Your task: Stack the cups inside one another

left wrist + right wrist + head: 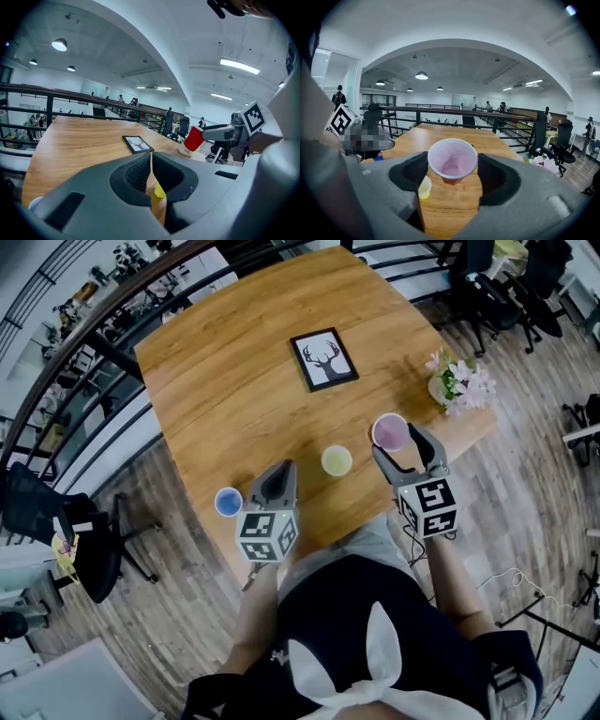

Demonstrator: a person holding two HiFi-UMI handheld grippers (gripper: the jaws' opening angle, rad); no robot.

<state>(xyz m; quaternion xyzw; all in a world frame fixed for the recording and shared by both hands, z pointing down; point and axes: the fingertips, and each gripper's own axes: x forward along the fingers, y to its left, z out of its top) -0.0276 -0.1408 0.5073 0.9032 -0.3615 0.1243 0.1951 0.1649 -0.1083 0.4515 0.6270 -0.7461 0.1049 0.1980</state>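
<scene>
A red cup with a pale inside (390, 432) hangs above the table's near right part, and my right gripper (405, 442) is shut on it, one pad on each side of its wall. In the right gripper view the red cup (452, 161) is upright between the jaws, mouth up. The yellow cup (337, 461) stands on the wooden table (234, 381) between the two grippers. At the near left edge sits the blue cup (228, 502). Just right of it my left gripper (279, 476) is shut and holds nothing, pointing toward the yellow cup (159, 191).
A framed deer picture (323, 359) lies at the middle of the table. A pot of pink flowers (459, 385) stands at the right edge. Office chairs (487, 296) and a railing (84, 362) surround the table.
</scene>
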